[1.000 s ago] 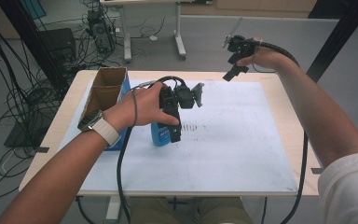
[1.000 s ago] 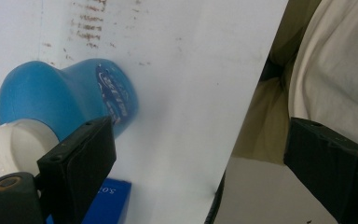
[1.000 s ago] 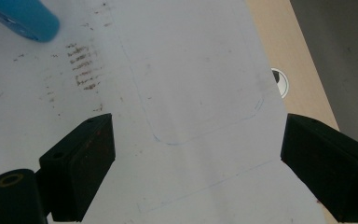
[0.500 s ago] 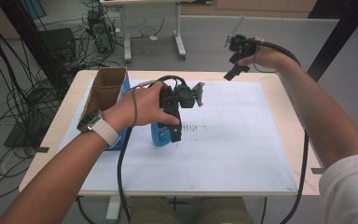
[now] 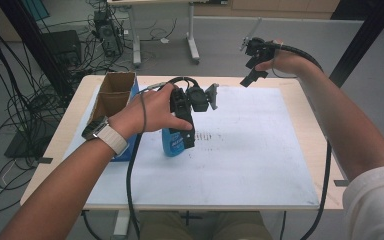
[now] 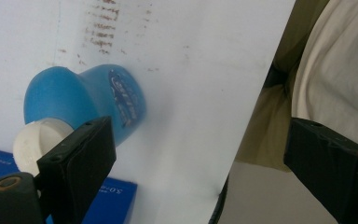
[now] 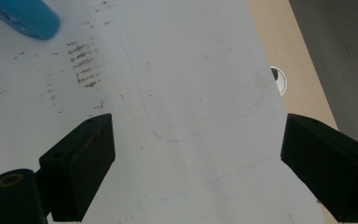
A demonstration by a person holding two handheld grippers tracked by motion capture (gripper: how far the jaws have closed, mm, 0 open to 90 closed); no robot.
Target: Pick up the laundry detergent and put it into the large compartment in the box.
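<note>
High view: the left claw [image 5: 186,131] hangs over a blue bottle [image 5: 173,142] that stands upright on the white sheet [image 5: 260,150], just beside a blue box [image 5: 125,150]. The right claw [image 5: 250,75] is held high over the far edge of the surface [image 5: 310,100], well apart.

Left gripper view: the left claw [image 6: 200,177] has its jaws wide open, one just beside the white cap [image 6: 35,144], nothing pinched. The bottle [image 6: 74,98] looks like light, smooth plastic, likely slippery; the body below the cap seems the surest hold.

Right gripper view: the right claw [image 7: 198,168] stands open and empty above the sheet [image 7: 191,93]; the bottle [image 7: 25,16] shows far off.
</note>
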